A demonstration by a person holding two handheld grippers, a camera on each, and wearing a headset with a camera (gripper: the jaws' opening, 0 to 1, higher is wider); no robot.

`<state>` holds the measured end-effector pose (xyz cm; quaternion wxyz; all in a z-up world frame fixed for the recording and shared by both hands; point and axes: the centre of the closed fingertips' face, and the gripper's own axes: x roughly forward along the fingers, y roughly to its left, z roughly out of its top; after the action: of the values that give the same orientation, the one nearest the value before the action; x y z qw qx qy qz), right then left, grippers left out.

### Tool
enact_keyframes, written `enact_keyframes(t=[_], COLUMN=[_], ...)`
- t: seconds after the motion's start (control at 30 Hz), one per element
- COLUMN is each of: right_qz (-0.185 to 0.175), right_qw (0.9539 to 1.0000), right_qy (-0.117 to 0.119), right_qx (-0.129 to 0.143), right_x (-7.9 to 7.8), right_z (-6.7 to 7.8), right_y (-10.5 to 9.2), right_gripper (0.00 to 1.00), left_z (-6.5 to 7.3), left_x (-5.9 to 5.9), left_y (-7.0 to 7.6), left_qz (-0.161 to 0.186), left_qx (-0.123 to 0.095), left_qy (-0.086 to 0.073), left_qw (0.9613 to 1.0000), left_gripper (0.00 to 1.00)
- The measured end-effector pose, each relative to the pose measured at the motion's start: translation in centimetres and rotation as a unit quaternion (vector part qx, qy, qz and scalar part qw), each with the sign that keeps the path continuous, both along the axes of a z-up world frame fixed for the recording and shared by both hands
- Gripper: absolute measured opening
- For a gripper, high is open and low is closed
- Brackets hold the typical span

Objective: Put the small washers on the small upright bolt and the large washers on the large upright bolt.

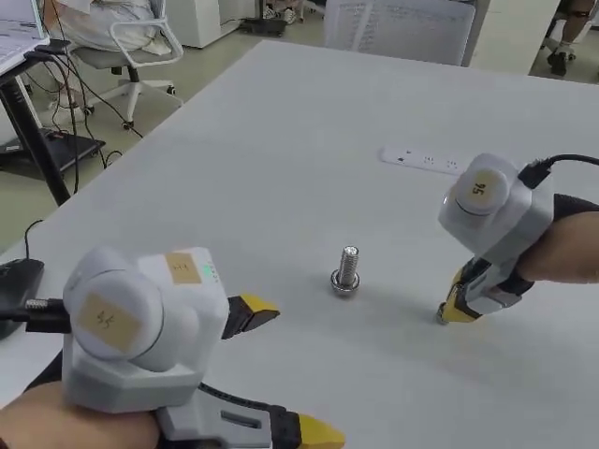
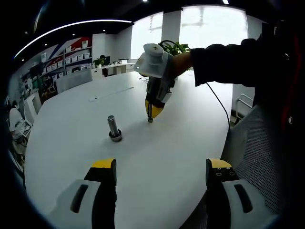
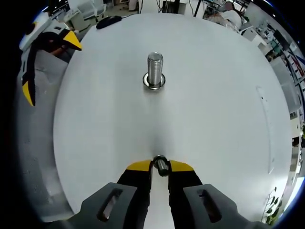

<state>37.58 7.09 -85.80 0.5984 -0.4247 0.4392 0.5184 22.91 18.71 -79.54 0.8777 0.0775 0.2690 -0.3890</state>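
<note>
Bolt (image 1: 347,267) stands upright mid-desk, thread up. There's a metal ring (image 3: 154,82) round its foot, flat on the desk (image 1: 281,140); washer or bolt head, can't tell. In your right gripper view the bolt (image 3: 154,67) sits straight ahead of the jaws and clear of them. In the left gripper view it (image 2: 113,126) is ahead and off to the left.

Your right gripper (image 1: 449,316) is right of the bolt in the head view, tips pointing down at the desk surface. Its jaws are pinched on a small metal part (image 3: 160,164), round and shiny, right at the yellow tips. Too small to say whether it's a washer or the small bolt. From the left gripper view, the right gripper (image 2: 150,116) has that part at or touching the desk, apart from the bolt.

Your left gripper (image 1: 295,372) is at the near-left of the desk with jaws wide apart, nothing between them, tips aimed roughly toward the bolt and well short of it. Same in its own view (image 2: 161,167): two yellow tips, bare desk in the gap. The right gripper view catches it at far left (image 3: 50,67), also spread.

White power strip (image 1: 421,161) lies flat further back on the desk, behind the right gripper.
</note>
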Motion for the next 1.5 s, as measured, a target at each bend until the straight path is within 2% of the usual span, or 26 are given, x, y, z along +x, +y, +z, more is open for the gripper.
enact_keyframes(t=[0.67,1.0,1.27,1.4,1.5], right_qz=[0.001,-0.004,-0.011,-0.019,-0.026], right_qw=[1.0,1.0,0.9996,0.999,0.9982], right_qy=[-0.003,-0.001,-0.003,0.003,0.005], right_qx=[0.004,0.008,0.026,0.041,0.054], right_x=[-0.29,-0.43,-0.44,-0.7,-0.79], right_z=[-0.53,-0.58,-0.51,-0.49,-0.33], right_y=[0.17,0.21,0.43,0.57,0.73], right_gripper=[0.14,0.19,0.34,0.48,0.54], left_z=[-0.1,-0.06,-0.17,-0.18,-0.17], left_x=[-0.05,-0.03,-0.03,-0.07,-0.1], left_y=[-0.12,-0.16,-0.13,-0.16,-0.19], left_qz=[-0.003,-0.004,-0.004,-0.005,-0.005], left_qx=[0.0,0.0,0.001,0.001,0.002], left_qy=[0.002,0.002,0.003,0.003,0.003], left_qw=[1.0,1.0,1.0,1.0,1.0], left_gripper=[0.76,0.76,0.76,0.76,0.76])
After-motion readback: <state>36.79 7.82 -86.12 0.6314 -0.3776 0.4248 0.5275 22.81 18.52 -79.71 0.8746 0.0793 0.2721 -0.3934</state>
